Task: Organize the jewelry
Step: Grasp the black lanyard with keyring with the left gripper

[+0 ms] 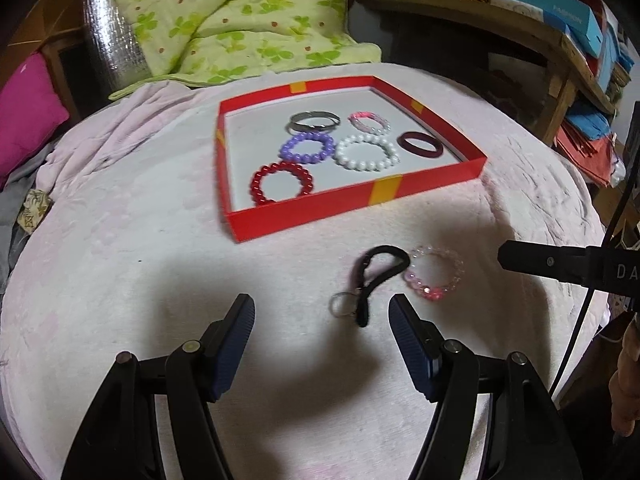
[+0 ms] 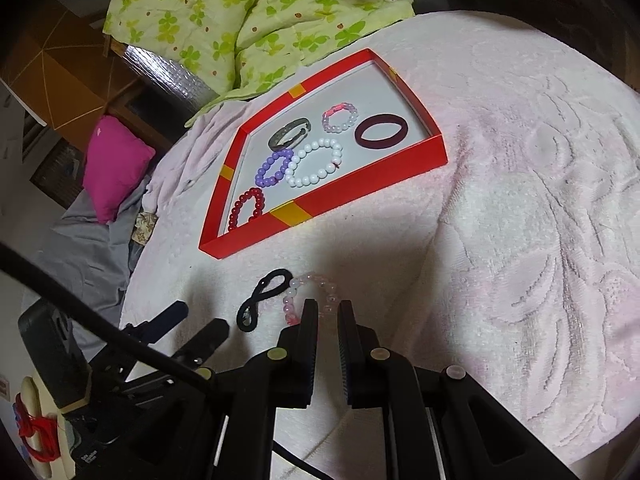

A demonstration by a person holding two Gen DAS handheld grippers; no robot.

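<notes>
The left tongs (image 1: 322,316) hang wide apart over the pale pink blanket (image 1: 120,280) on the bed, nothing between their blue pads. Just ahead of them, slightly toward their right finger, lies a black looped strap (image 1: 380,280) with a small metal ring (image 1: 342,305) at its near end. Touching the strap's far loop on the right is a clear pink bead bracelet (image 1: 436,276), also loose on the blanket.

The right tongs (image 2: 329,307) are drawn narrow, a slim gap left between the fingers, their tips right at the near edge of that pink bead bracelet (image 2: 310,296); whether they grip a bead I cannot tell. The black strap (image 2: 260,300) lies just left of them.

Farther ahead of both tongs sits a shallow red tray (image 1: 352,210) with yellow bands. Inside it rest a red bead bracelet (image 1: 280,182) nearest, then a purple one (image 1: 307,147) and a white one (image 1: 366,152) side by side, a dark maroon bangle (image 1: 420,144) to the right, and at the far side a silver bangle (image 1: 314,121) and a small pink-and-white bracelet (image 1: 369,121). Beyond the tray lies a green floral quilt (image 1: 224,12).
</notes>
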